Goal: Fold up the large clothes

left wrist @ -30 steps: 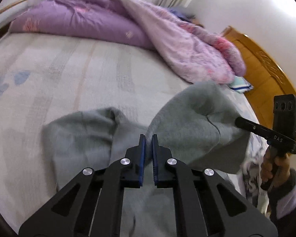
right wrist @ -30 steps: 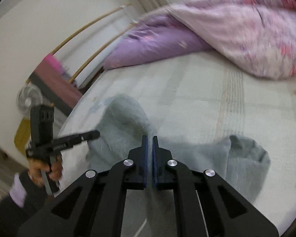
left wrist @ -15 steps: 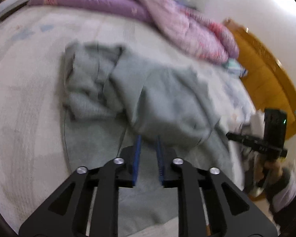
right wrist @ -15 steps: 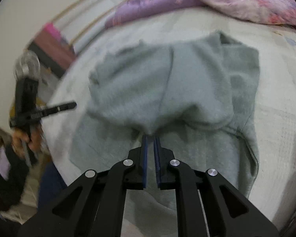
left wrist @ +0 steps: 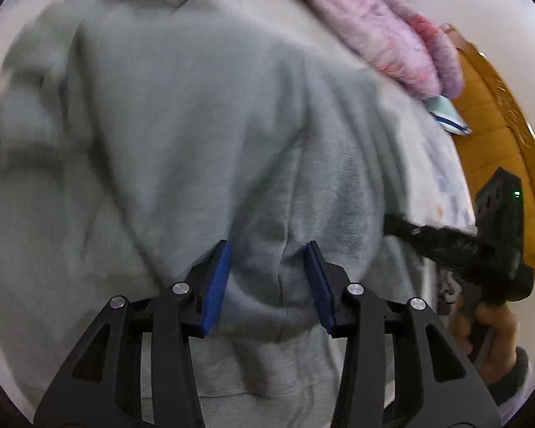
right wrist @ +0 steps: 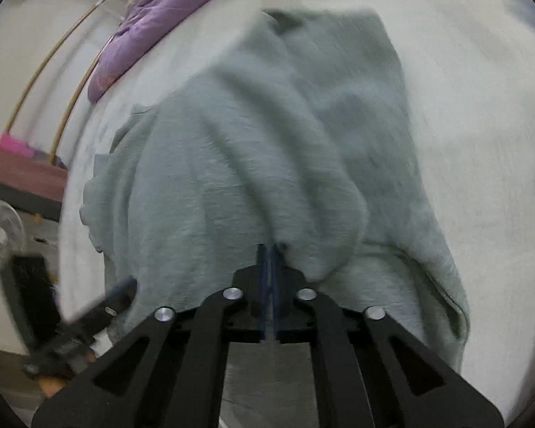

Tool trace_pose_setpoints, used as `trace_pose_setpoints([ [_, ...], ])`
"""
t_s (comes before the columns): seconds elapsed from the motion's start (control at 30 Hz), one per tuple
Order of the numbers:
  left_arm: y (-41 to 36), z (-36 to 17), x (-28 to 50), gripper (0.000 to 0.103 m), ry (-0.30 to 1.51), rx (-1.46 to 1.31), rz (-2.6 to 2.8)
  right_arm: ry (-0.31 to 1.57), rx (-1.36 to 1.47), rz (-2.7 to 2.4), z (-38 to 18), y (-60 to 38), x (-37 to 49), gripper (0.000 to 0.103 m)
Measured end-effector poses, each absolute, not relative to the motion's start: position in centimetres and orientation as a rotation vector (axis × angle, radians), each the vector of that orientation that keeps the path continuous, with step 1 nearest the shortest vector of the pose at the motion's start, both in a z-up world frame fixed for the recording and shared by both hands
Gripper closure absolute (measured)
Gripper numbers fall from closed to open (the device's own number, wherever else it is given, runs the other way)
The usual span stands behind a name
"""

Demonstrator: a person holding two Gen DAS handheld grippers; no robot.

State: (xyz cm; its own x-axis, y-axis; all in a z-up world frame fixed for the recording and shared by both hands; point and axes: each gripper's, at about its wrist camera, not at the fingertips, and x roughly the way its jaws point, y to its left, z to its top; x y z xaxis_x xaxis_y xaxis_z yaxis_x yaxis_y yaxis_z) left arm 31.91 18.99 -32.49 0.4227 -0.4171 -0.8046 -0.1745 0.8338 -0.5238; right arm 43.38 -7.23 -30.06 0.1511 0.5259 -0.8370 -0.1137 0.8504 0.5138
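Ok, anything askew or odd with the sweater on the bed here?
The grey sweater lies bunched and ridged on the bed, its folded-over layer uneven. Left claw has just been opening astride the fold; right claw pinches cloth.

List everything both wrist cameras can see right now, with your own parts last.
sweatshirt: one, grey-green, folded over on the bed, fills both views
bed sheet: one, pale patterned, under the sweatshirt
quilt: one, pink and purple, heaped at the far side of the bed
headboard: one, orange-brown wood, right edge of the left wrist view
small cloth: one, light blue and white, between quilt and headboard
fan: one, white, on the floor, left edge of the right wrist view
left tongs: one, black with blue pads, have just been opening, sweatshirt fold between the pads
right tongs: one, black, shut on a sweatshirt fold
hand: one, on the right tongs' handle
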Motion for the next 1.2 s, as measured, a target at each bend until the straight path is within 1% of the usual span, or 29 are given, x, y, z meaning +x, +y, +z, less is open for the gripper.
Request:
trace_pose_setpoints([
  [0.07, 18.9, -32.7, 31.4, 0.060, 1.109, -0.590, -0.172, 1.355, 0.421, 0.495, -30.8, -8.0, 43.4, 0.103],
  [0.17, 19.3, -32.1, 31.8, 0.060, 1.122, -0.598, -0.195, 1.358, 0.403, 0.500, -30.3, -7.5, 43.7, 0.103],
  [0.2, 19.7, -31.5, 31.9, 0.059, 1.122, -0.619, -0.215, 1.360, 0.399, 0.508, -30.0, -7.5, 43.8, 0.099],
  [0.23, 20.1, -30.6, 31.9, 0.058, 1.115, -0.629, -0.240, 1.354, 0.398, 0.523, -29.3, -7.4, 43.8, 0.098],
  [0.27, 20.5, -29.5, 32.0, 0.054, 1.095, -0.626, -0.268, 1.339, 0.397, 0.541, -28.3, -7.3, 44.1, 0.096],
  [0.3, 21.2, -28.0, 32.3, 0.040, 1.060, -0.601, -0.277, 1.310, 0.391, 0.558, -27.1, -7.3, 44.5, 0.093],
  [0.33, 21.6, -27.0, 32.6, 0.031, 1.032, -0.597, -0.273, 1.285, 0.384, 0.562, -26.3, -7.3, 45.0, 0.090],
  [0.37, 22.5, -26.0, 33.0, 0.029, 1.003, -0.611, -0.265, 1.264, 0.380, 0.560, -25.4, -7.2, 45.5, 0.076],
  [0.4, 23.7, -25.0, 34.0, 0.028, 0.982, -0.641, -0.249, 1.247, 0.382, 0.557, -24.6, -7.0, 46.6, 0.054],
  [0.43, 24.7, -24.5, 35.0, 0.027, 0.969, -0.667, -0.228, 1.233, 0.375, 0.545, -24.3, -6.9, 47.4, 0.048],
  [0.5, 26.7, -23.9, 37.5, 0.025, 0.963, -0.657, -0.118, 1.198, 0.346, 0.518, -23.5, -6.7, 49.4, 0.047],
  [0.57, 28.1, -24.2, 40.4, 0.025, 0.985, -0.628, -0.047, 1.205, 0.357, 0.473, -23.4, -6.3, 51.8, 0.047],
  [0.63, 29.6, -25.4, 44.2, 0.025, 1.055, -0.637, 0.035, 1.223, 0.376, 0.448, -23.8, -6.5, 53.6, 0.047],
  [0.83, 30.7, -27.8, 51.0, 0.025, 1.104, -0.673, 0.100, 1.251, 0.442, 0.393, -25.0, -5.7, 58.9, 0.044],
  [1.0, 30.7, -30.6, 55.0, 0.025, 1.165, -0.643, 0.153, 1.310, 0.423, 0.360, -26.9, -4.3, 61.8, 0.044],
  [1.13, 31.0, -32.7, 55.8, 0.025, 1.222, -0.640, 0.193, 1.368, 0.391, 0.338, -29.3, -3.3, 63.2, 0.044],
  [1.17, 31.0, -33.0, 56.0, 0.026, 1.226, -0.635, 0.202, 1.375, 0.396, 0.325, -29.8, -3.3, 63.4, 0.044],
  [1.2, 30.9, -33.2, 56.1, 0.030, 1.224, -0.625, 0.210, 1.376, 0.409, 0.316, -30.1, -3.5, 63.5, 0.044],
])
